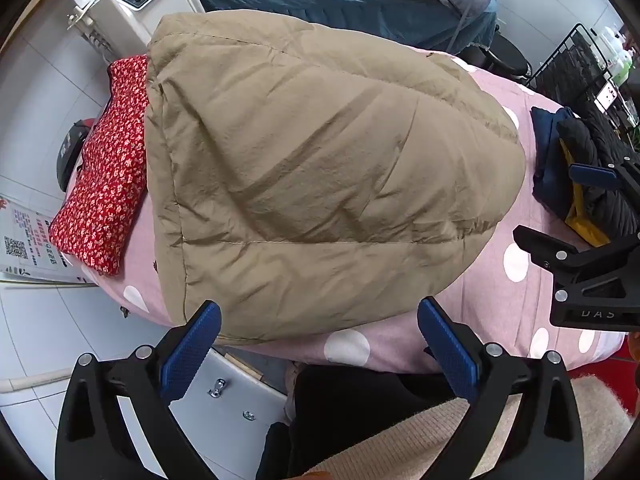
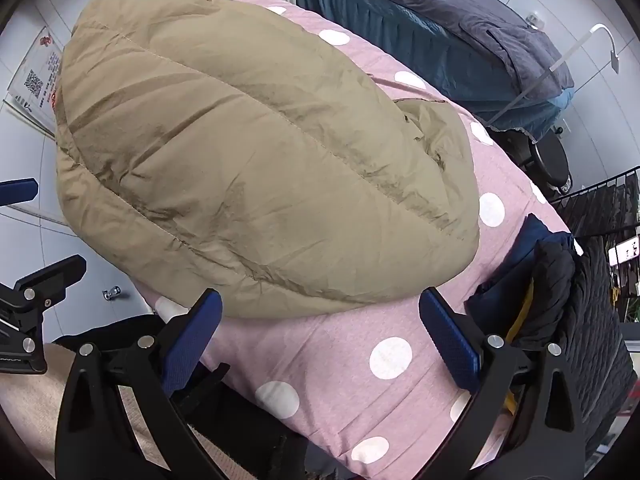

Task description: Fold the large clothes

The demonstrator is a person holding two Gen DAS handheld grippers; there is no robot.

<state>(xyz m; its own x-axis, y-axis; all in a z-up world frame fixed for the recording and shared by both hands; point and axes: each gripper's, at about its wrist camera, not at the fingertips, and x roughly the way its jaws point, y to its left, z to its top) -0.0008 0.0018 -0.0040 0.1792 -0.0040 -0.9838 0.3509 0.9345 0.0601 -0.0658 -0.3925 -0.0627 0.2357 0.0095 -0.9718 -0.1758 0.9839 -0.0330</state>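
A puffy tan quilted jacket lies folded in a thick bundle on a pink polka-dot covered table. It also shows in the right wrist view, filling the table's left half. My left gripper is open and empty, hovering just off the jacket's near edge at the table's front. My right gripper is open and empty, above the pink cover just in front of the jacket's near edge. The right gripper also shows at the right of the left wrist view.
A red floral cloth lies left of the jacket. A pile of dark blue, black and yellow clothes sits at the table's right; it also shows in the right wrist view. A bed with grey-blue bedding stands behind. A black wire rack is far right.
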